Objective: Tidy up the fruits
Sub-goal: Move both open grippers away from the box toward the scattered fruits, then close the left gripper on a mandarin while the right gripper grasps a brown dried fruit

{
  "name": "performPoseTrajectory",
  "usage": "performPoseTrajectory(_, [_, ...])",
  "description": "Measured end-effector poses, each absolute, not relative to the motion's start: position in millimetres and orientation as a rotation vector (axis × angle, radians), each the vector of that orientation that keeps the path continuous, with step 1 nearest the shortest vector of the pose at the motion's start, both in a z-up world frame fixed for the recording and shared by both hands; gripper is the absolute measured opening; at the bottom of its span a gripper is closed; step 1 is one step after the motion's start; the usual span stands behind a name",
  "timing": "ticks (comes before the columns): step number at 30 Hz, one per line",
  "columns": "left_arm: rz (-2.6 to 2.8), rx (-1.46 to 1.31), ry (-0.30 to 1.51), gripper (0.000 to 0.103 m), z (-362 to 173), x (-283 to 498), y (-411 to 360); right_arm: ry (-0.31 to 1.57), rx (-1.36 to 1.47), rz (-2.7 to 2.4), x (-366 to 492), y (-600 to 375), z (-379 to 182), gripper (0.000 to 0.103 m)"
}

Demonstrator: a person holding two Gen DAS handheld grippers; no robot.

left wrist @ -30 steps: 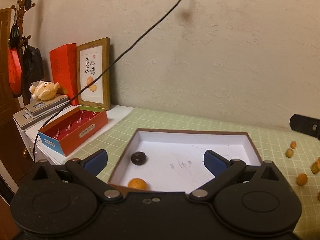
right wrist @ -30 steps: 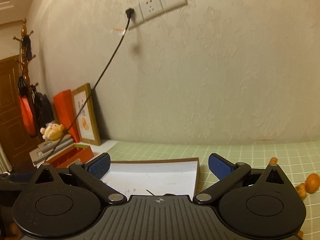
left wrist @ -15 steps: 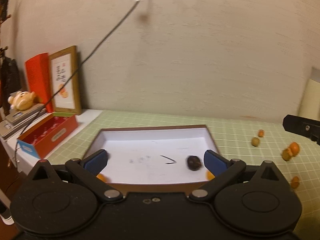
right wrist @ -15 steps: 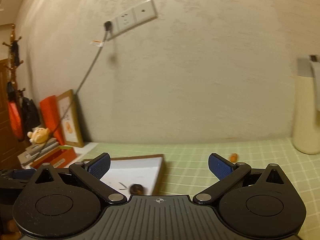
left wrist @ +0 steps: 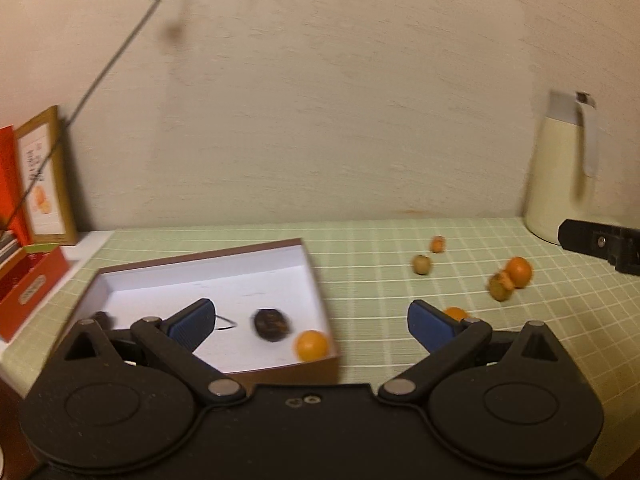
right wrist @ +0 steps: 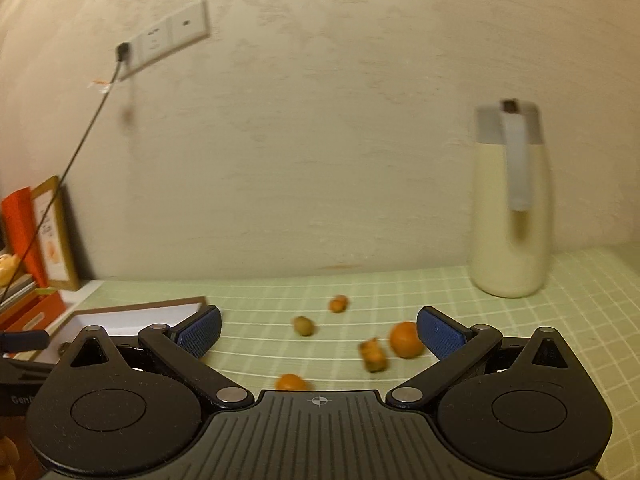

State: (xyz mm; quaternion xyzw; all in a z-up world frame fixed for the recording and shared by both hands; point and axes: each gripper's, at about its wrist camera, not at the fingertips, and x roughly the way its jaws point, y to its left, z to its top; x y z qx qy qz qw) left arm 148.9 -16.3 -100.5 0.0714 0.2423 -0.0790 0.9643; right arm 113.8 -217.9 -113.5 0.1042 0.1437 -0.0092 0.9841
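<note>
Fruits lie in two groups: an orange one (left wrist: 312,345) and a dark one (left wrist: 272,324) in the white box (left wrist: 208,276), the rest loose on the green checked cloth (right wrist: 400,292); the left gripper (left wrist: 310,322) and right gripper (right wrist: 318,330) both gape wide, holding nothing; since a second ago both views have swung right, the box sliding leftward and a cream jug (right wrist: 508,216) appearing by the textured wall (right wrist: 320,140); everything is motion-blurred.

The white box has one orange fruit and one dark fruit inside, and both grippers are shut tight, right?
Not quite. The white box does hold an orange fruit and a dark fruit, but the left gripper and right gripper are open, shown in both wrist views.
</note>
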Motion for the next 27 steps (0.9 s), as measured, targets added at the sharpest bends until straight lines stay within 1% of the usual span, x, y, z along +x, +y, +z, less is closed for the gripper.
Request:
performPoseTrajectory(8, [-0.216,0.166,0.518,0.096,-112,161,-50,0.309,0.229,-0.145,105,-252,-122,0.103])
performPoseTrajectory(11, [-0.242,0.168,0.535,0.095,-118,167,-62,0.31,0.229,-0.164,100,-261,-124,0.102])
performPoseTrajectory(12, [-0.253,0.169,0.539,0.091,-120,170,-66,0.313,0.228,-0.167,100,-263,-125,0.093])
performPoseTrajectory(13, [-0.261,0.17,0.542,0.09,-122,171,-70,0.325,0.229,-0.164,100,-265,-127,0.08])
performPoseTrajectory(14, [-0.27,0.173,0.547,0.089,-124,173,-74,0.337,0.234,-0.162,101,-267,-129,0.075])
performPoseTrajectory(22, [-0.315,0.214,0.587,0.087,-145,190,-100,0.378,0.256,-0.171,102,-274,-140,0.074])
performPoseTrajectory(23, [-0.317,0.221,0.59,0.086,-147,193,-102,0.389,0.261,-0.169,103,-274,-143,0.074])
performPoseTrajectory(25, [-0.323,0.23,0.597,0.081,-151,197,-105,0.422,0.266,-0.158,107,-271,-150,0.074])
performPoseTrajectory(26, [-0.33,0.232,0.603,0.076,-153,200,-106,0.437,0.265,-0.15,109,-269,-154,0.072])
performPoseTrajectory(27, [-0.336,0.231,0.611,0.074,-154,202,-107,0.454,0.257,-0.138,111,-266,-157,0.064])
